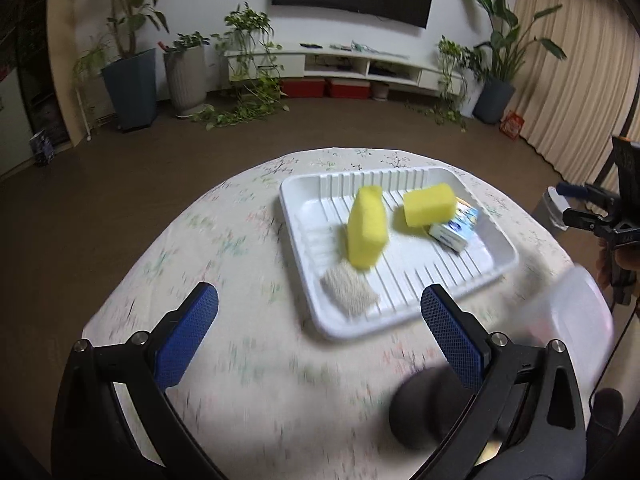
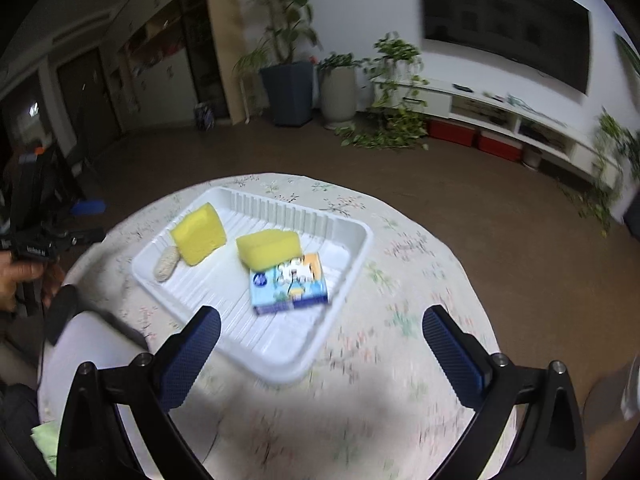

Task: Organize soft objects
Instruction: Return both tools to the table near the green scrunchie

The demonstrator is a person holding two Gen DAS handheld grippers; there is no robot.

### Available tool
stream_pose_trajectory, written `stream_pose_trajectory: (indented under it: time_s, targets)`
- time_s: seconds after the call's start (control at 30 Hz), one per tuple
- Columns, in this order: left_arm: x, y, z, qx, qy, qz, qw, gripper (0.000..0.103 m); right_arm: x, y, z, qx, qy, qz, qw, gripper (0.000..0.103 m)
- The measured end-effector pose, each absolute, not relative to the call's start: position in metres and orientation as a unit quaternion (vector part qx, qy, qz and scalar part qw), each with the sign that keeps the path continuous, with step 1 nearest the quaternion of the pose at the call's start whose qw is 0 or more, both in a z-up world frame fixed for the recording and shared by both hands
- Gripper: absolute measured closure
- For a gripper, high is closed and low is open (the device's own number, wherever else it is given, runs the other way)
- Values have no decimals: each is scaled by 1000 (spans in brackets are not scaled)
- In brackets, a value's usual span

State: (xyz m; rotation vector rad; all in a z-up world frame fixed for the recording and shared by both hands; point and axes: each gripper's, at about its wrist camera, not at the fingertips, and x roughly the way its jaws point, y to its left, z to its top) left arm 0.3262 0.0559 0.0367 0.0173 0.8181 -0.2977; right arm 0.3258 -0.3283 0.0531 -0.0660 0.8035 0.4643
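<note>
A white ribbed tray (image 1: 505, 257) sits on the round table and holds the soft things. One yellow sponge (image 1: 366, 232) stands on end. A second yellow sponge (image 1: 430, 204) leans on a blue tissue pack (image 1: 454, 228), and a beige scrub pad (image 1: 350, 290) lies at the near corner. My left gripper (image 1: 320, 294) hovers open and empty just short of the tray. In the right wrist view the tray (image 2: 360, 240) shows both sponges (image 2: 198, 234) (image 2: 268, 248), the tissue pack (image 2: 288, 288) and the pad (image 2: 167, 264). My right gripper (image 2: 322, 316) is open and empty over the tray's near corner.
The table wears a floral cloth (image 1: 224, 360). A dark round object (image 1: 424, 408) and a translucent container (image 1: 572, 312) sit near the table's edge. The right gripper (image 1: 576, 202) shows at the far right, and the left gripper (image 2: 86, 220) with a hand (image 2: 16, 276) at the far left.
</note>
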Motion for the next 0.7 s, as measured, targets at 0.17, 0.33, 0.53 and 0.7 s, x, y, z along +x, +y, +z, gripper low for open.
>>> stream_pose_trajectory:
  time_s: [0.17, 0.33, 0.53, 0.7]
  targets:
    - [255, 68, 39, -16, 377, -135, 916, 0, 268, -349, 53, 15, 381, 217, 898, 0]
    - [187, 72, 38, -40, 367, -130, 920, 0, 200, -362, 36, 74, 392, 208, 893, 0]
    - [117, 50, 27, -46, 368, -146, 917, 0, 130, -355, 14, 100, 412, 204, 882, 0]
    - [70, 24, 19, -38, 364, -159, 917, 0, 85, -332, 7, 103, 420, 219, 875, 0]
